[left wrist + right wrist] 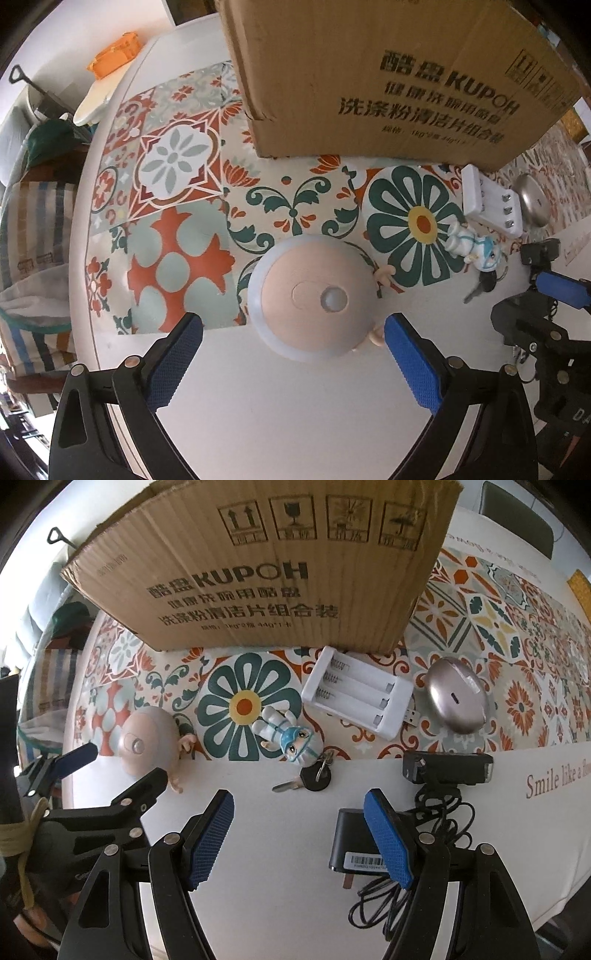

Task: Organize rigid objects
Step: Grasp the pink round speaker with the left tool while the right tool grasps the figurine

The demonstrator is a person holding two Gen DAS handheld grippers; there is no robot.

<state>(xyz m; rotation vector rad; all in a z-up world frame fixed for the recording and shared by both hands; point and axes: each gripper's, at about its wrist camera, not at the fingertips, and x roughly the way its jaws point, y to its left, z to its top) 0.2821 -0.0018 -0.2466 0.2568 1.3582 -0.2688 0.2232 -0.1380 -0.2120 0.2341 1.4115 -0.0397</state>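
A round pink doll-shaped dome with a white rim (314, 301) (147, 744) lies on the table just ahead of my open left gripper (293, 345), between its fingertips' reach. My right gripper (297, 830) is open and empty over the white cloth, short of a key (308, 779) on a small blue-and-white figurine keychain (291, 734) (476, 251). A white battery holder (356, 694) (493, 201), a silver oval mouse (456, 699) (532, 203) and a black charger with cable (354, 849) lie near. A cardboard box (388, 74) (266, 565) stands behind.
A black lamp-like device (448, 768) lies right of the key. The patterned tablecloth (177, 192) covers the round table. An orange item (114, 55) sits at the far left edge. A striped bag (33, 240) hangs beyond the table's left edge.
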